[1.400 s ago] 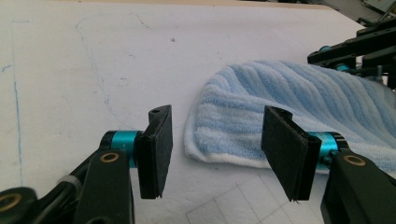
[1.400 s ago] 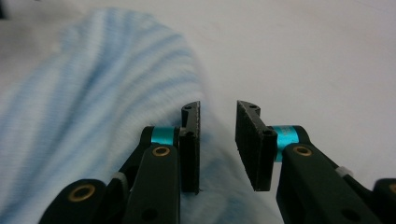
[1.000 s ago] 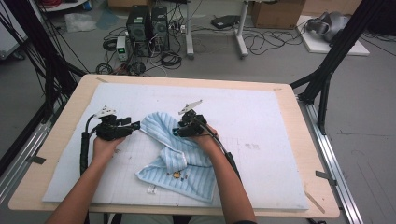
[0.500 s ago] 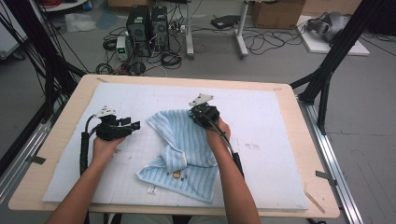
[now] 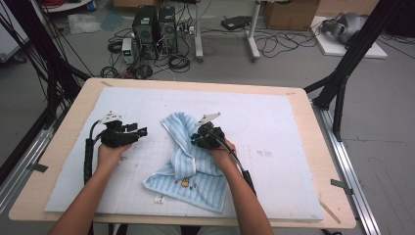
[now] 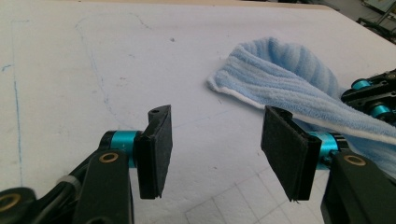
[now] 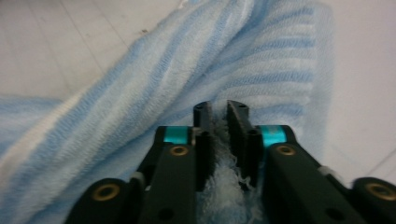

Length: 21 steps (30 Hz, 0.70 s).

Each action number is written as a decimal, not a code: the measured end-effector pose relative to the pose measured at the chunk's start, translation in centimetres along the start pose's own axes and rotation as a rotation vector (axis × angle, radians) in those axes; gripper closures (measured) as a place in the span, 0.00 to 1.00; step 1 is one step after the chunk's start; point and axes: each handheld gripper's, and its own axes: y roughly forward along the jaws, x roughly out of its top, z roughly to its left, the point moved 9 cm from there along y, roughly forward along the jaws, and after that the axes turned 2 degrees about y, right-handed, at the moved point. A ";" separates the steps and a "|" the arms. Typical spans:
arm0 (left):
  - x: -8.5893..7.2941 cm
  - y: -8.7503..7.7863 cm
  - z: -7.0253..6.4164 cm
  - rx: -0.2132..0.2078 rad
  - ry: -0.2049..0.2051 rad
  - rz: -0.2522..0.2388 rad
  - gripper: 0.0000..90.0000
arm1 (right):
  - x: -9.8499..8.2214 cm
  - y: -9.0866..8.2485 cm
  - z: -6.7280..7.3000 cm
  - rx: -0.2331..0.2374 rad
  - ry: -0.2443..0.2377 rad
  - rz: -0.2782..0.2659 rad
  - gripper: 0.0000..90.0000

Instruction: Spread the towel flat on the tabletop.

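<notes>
high view: light blue striped towel (image 5: 192,161) lies rumpled at centre of the white mat (image 5: 274,127) on the wooden table (image 5: 323,112), one part drawn up toward upper centre, lower edge spread flat near bottom centre. right gripper (image 5: 204,137) sits on the towel's middle fold, looks like it's pinching the cloth to drag or fold it. left gripper (image 5: 132,133) at left centre, just beside the towel and apart from it, probably waiting to take a corner. left gripper view: jaws spread wide, nothing between them, bare mat below; towel's rounded end (image 6: 285,79) in the upper right, the other gripper (image 6: 373,95) at right edge on the cloth. right gripper view: jaws nearly closed, clamped on a tuft of terry (image 7: 226,186) bunched between the pads; striped cloth runs across the upper frame, so the grasp is on a raised fold, not an edge.
</notes>
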 end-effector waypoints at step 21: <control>0.0 0.1 -0.2 -0.003 0.005 0.003 0.48 | 0.4 -6.0 -8.1 -0.284 0.243 -0.225 0.83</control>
